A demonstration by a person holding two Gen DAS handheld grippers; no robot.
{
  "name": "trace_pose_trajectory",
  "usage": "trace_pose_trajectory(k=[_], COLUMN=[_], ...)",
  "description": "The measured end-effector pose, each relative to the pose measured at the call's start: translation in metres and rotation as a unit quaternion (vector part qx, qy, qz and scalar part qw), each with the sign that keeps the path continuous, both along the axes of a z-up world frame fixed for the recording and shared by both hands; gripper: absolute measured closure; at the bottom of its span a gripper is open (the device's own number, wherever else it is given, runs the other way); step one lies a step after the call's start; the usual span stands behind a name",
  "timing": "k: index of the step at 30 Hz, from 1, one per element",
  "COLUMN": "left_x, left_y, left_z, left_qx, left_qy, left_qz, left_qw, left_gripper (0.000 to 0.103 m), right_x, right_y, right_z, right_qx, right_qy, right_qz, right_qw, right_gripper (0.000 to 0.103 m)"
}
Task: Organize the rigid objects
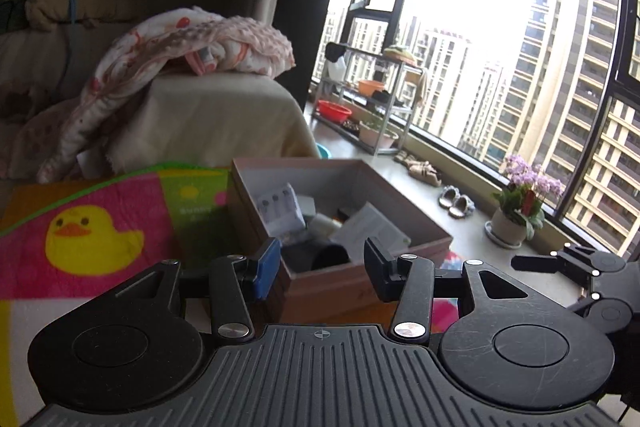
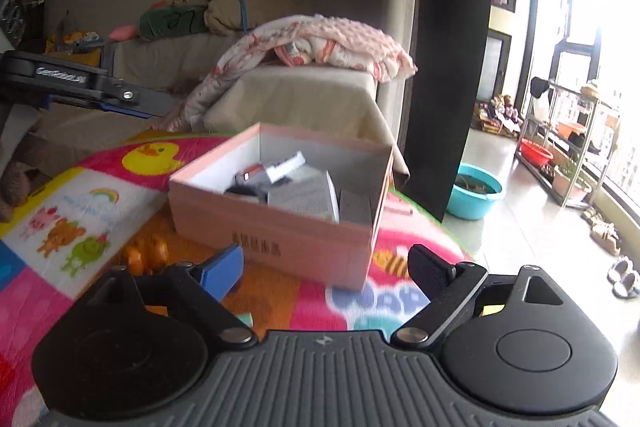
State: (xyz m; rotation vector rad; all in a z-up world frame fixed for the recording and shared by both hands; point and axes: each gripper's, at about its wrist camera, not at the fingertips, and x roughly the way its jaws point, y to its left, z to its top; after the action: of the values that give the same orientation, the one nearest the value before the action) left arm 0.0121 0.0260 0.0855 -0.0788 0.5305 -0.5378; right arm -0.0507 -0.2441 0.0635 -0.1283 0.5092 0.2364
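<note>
One pink cardboard box (image 2: 280, 223), rectangular, matte w/ white inner walls and no lid on, sits on a soft printed play mat (image 2: 80, 211) (glossy-looking cartoon print: 1 yellow duck, a rainbow, 3 small animals). It lies just ahead of the right claw (image 2: 326, 267), centred between its two fingers but apart from them; printed dark characters run along the near wall. Inside the box, approx. 5 rigid items in a jumble: a white carton (image 2: 304, 197) w/ fine print, a grey block (image 2: 354, 207) to its right, a silver-and-red piece (image 2: 256, 173), a white card, something black at the left; exact count is hard to tell. The right claw's jaws stand wide, nothing between the pads, one blue finger (image 2: 222, 271) and one ribbed black one, touching nothing. To its left on the mat lies a small orange toy (image 2: 148, 253), blurred. The left claw (image 1: 322, 267) hovers at the box's near corner; in its view the box (image 1: 400, 251) is straight ahead, w/ a clear blister pack (image 1: 280, 207), a white leaflet and a dark round object (image 1: 330, 255) in it. Its jaws are part-way apart and empty; the blue pad overlaps the box corner in view, contact can't be told. Beyond the box: 1 cream-covered sofa arm (image 1: 216, 111) draped w/ a bumpy pink blanket (image 1: 240, 43). Far right of the left claw: 1 potted purple flower (image 1: 520, 203), 1 pair of slippers, and the other gripper's black frame at the edge.
</note>
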Motion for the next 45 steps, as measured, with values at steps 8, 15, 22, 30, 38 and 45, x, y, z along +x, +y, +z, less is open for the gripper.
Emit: trace_pose_trajectory(k=[8, 15, 22, 30, 38, 45], left_x=[-0.020, -0.009, -0.009, -0.020, -0.029, -0.031], left_y=[-0.020, -0.019, -0.029, -0.028, -0.022, -0.022], left_z=[-0.044, -0.061, -0.073, -0.073, -0.077, -0.077], left_qx=[0.072, 0.082, 0.087, 0.074, 0.058, 0.046], left_qy=[0.026, 0.053, 0.065, 0.074, 0.075, 0.084], left_qz=[-0.016, 0.000, -0.008, 0.003, 0.012, 0.026], left_qw=[0.9969, 0.9952, 0.9940, 0.9945, 0.9954, 0.9951], left_gripper=[0.052, 0.052, 0.058, 0.062, 0.063, 0.063], right_x=[-0.018, -0.013, -0.010, -0.025, -0.037, -0.035], right_y=[-0.006, -0.012, -0.011, 0.010, 0.059, 0.050], right_z=[-0.035, -0.044, -0.046, -0.036, -0.036, -0.045], right_qx=[0.043, 0.066, 0.071, 0.056, -0.026, -0.089], right_qy=[0.041, 0.052, 0.064, 0.053, 0.070, 0.067], right_qz=[-0.030, -0.042, -0.044, 0.033, 0.115, 0.080], right_qw=[0.998, 0.996, 0.995, 0.996, 0.991, 0.991], right_gripper=[0.013, 0.013, 0.013, 0.013, 0.013, 0.013])
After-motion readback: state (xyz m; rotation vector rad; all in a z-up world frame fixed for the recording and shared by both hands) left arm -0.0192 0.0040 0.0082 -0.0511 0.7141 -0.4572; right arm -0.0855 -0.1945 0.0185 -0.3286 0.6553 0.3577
